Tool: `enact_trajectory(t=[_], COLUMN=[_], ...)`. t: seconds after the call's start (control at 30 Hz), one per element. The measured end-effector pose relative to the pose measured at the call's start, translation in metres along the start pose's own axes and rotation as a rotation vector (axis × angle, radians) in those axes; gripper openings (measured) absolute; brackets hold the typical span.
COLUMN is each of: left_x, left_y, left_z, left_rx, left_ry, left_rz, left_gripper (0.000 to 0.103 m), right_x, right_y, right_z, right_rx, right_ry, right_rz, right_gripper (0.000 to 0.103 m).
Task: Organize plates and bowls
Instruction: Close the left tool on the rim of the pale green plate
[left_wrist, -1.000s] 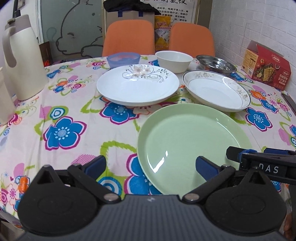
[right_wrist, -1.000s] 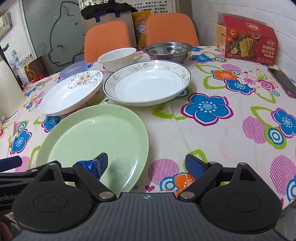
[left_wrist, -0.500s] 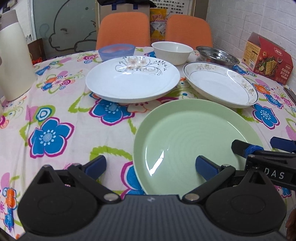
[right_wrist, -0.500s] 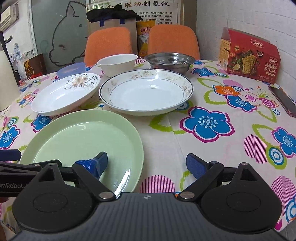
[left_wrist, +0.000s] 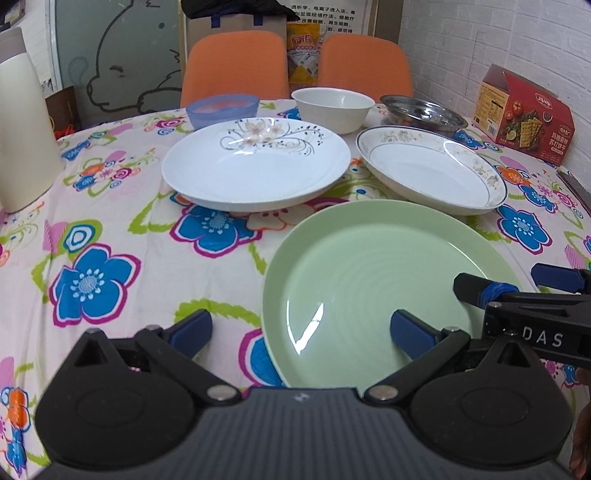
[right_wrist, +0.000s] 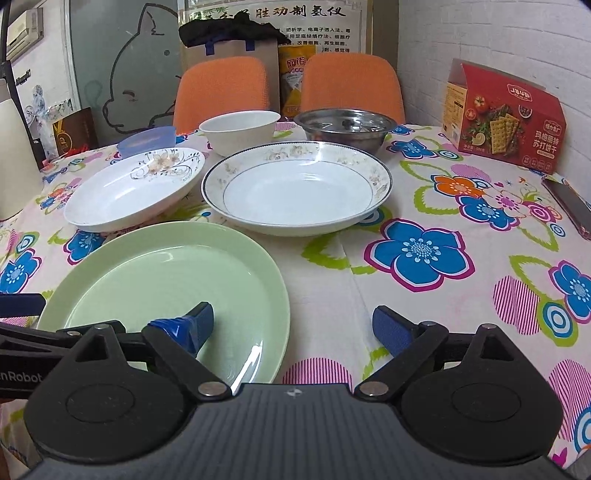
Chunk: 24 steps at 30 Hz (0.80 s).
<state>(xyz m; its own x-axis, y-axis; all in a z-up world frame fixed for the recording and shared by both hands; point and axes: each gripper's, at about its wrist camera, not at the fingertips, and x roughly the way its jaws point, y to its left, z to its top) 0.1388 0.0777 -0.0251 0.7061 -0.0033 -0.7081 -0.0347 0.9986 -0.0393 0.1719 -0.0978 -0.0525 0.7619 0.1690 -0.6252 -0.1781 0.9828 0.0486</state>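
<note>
On the tabletop (left_wrist: 122, 221), under a flowered cloth, a cream jug (left_wrist: 22, 129) stands at the far left. Next comes a blue plastic bowl (left_wrist: 222, 109); what it holds cannot be told. In front of it lies a white plate with a flower sprig (left_wrist: 256, 168), nothing on it. Behind, a white bowl (left_wrist: 332, 109) stands upright, its inside hidden from view. Nearest the cameras sits a green plate (left_wrist: 369, 280), bare and glossy. To its right a white plate with a patterned rim (right_wrist: 297, 188) lies bare, just beside the flower plate. Behind it a steel bowl (right_wrist: 345, 127) holds something metal that is hard to make out. A red cracker box (right_wrist: 504, 118) stands at the far right.

The left gripper (left_wrist: 301, 330) hovers over the near edge of the green plate, jaws spread wide, gripping nothing. The right gripper (right_wrist: 293, 326) is beside it, jaws likewise spread apart, its left finger over the plate's right side.
</note>
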Motion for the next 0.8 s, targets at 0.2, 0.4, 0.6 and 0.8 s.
enact_trajectory(t=[0.2, 0.4, 0.6, 0.8], left_x=[-0.001, -0.002, -0.005, -0.010], left_y=[0.001, 0.002, 0.000, 0.000], left_z=[-0.003, -0.006, -0.006, -0.008], left_rx=[0.015, 0.039, 0.075, 0.091], left_ry=[-0.022, -0.040, -0.061, -0.083], left_rz=[-0.014, -0.044, -0.092, -0.119], left_gripper=[0.103, 0.103, 0.084, 0.064], right_x=[-0.002, -0.001, -0.004, -0.005], right_y=[-0.002, 0.001, 0.001, 0.011], right_z=[-0.007, -0.004, -0.007, -0.006], right_rx=[-0.016, -0.030, -0.076, -0.094], right_ry=[-0.053, -0.041, -0.054, -0.060], right_rz=[0.017, 0.034, 0.107, 0.160], right_gripper=[0.081, 0.080, 0.070, 0.056])
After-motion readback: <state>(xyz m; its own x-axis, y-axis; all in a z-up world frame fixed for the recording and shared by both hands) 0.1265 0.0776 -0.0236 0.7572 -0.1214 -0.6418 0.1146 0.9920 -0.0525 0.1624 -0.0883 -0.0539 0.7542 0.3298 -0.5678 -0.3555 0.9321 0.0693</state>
